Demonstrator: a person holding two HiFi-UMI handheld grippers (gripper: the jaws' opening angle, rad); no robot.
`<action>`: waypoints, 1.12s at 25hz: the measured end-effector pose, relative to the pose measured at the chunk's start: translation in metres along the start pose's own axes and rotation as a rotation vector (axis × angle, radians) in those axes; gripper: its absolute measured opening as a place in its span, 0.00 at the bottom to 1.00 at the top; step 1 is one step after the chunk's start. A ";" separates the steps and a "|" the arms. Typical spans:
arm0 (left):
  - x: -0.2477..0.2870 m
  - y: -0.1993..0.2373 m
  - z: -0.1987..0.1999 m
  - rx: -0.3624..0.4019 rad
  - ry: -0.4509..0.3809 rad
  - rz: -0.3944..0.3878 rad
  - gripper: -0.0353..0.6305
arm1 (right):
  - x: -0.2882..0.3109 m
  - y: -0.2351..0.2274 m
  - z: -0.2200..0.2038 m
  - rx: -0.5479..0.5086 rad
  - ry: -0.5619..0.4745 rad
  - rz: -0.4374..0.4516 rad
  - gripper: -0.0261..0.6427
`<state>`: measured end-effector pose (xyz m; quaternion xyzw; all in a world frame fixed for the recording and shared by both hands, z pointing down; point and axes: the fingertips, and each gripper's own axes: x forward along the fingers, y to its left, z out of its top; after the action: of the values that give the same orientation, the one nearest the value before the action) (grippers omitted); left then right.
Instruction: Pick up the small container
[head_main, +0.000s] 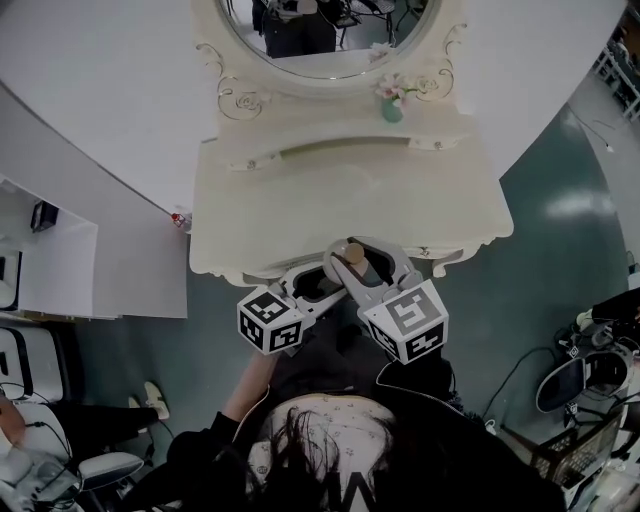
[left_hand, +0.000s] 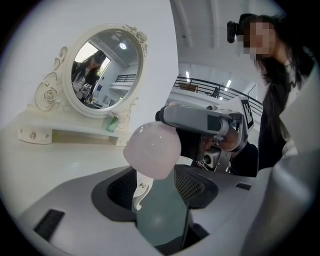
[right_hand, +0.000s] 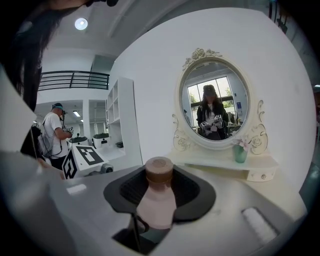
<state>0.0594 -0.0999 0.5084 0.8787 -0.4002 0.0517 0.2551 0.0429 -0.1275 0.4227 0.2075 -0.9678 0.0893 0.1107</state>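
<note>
My right gripper (right_hand: 159, 192) is shut on a small pink bottle (right_hand: 156, 205) with a brown top (right_hand: 159, 170), which stands upright between its dark pads. In the head view this bottle (head_main: 351, 254) hangs just off the front edge of the white vanity table (head_main: 300, 200). My left gripper (left_hand: 154, 176) is shut on a pale pink dome-shaped cap (left_hand: 152, 149) at its jaw tips. Over the front edge the left gripper (head_main: 328, 274) and right gripper (head_main: 356, 262) meet tip to tip. The right gripper's grey body (left_hand: 205, 120) shows right behind the cap.
An oval mirror (head_main: 320, 40) in a carved frame stands at the back of the vanity, with a small teal vase (head_main: 392, 105) of flowers beside it. A white shelf unit (head_main: 60, 270) is at the left. Cables and equipment (head_main: 590, 380) lie on the floor at right. Another person (right_hand: 52, 132) stands in the background.
</note>
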 end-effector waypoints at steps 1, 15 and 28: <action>0.000 -0.001 0.000 0.001 0.005 -0.002 0.38 | -0.001 0.000 0.001 0.002 -0.002 -0.004 0.25; -0.023 0.001 0.008 0.027 0.019 -0.026 0.38 | 0.005 0.017 0.013 0.023 -0.027 -0.045 0.25; -0.138 0.013 -0.019 0.042 0.021 -0.064 0.38 | 0.045 0.127 0.014 0.045 -0.027 -0.086 0.25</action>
<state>-0.0406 -0.0045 0.4893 0.8957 -0.3679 0.0609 0.2423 -0.0531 -0.0342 0.4044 0.2524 -0.9572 0.1036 0.0966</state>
